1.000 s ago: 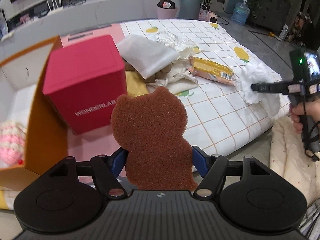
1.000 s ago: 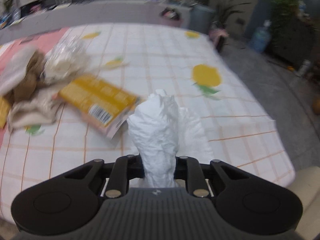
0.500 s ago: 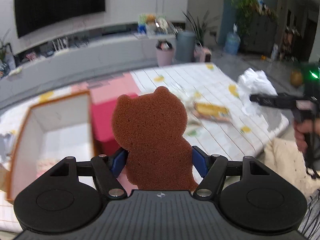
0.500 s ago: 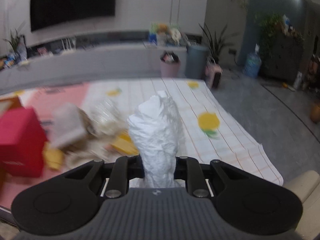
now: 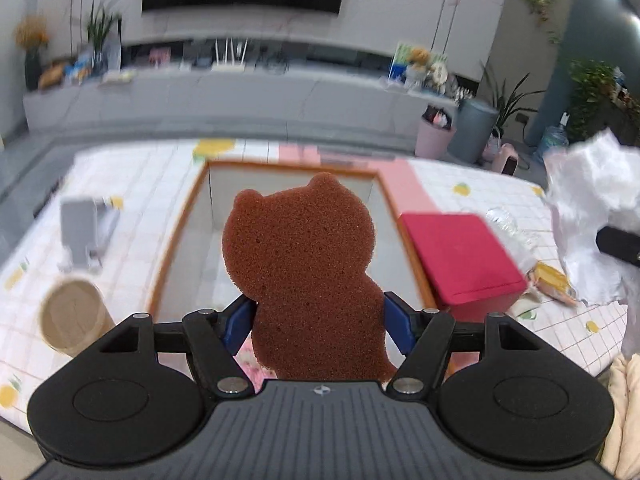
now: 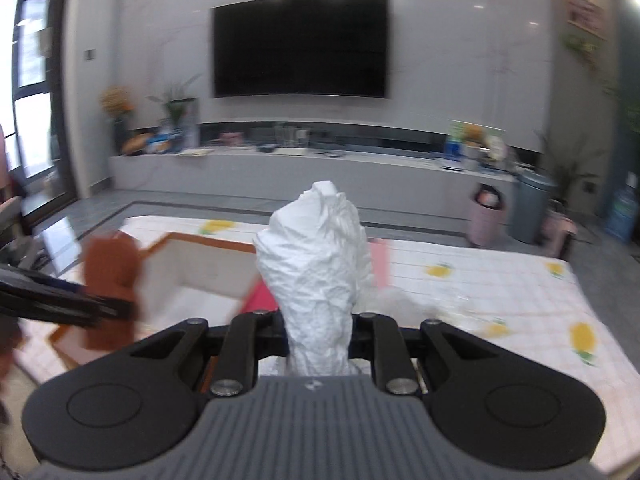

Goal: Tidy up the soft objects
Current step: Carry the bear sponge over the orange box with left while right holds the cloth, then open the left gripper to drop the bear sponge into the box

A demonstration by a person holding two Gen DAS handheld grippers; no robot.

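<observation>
Carrying both items to the open box (image 5: 294,170): the left gripper (image 5: 316,316) clamps a brown bear-shaped sponge (image 5: 304,268) above it; the right gripper (image 6: 318,332) pinches crumpled white paper (image 6: 316,264) nearby. Next step, by judgement: lower, then release inside.

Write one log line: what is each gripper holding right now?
left gripper: shut on bear sponge | right gripper: shut on white bag | orange-rimmed box: ahead
</observation>
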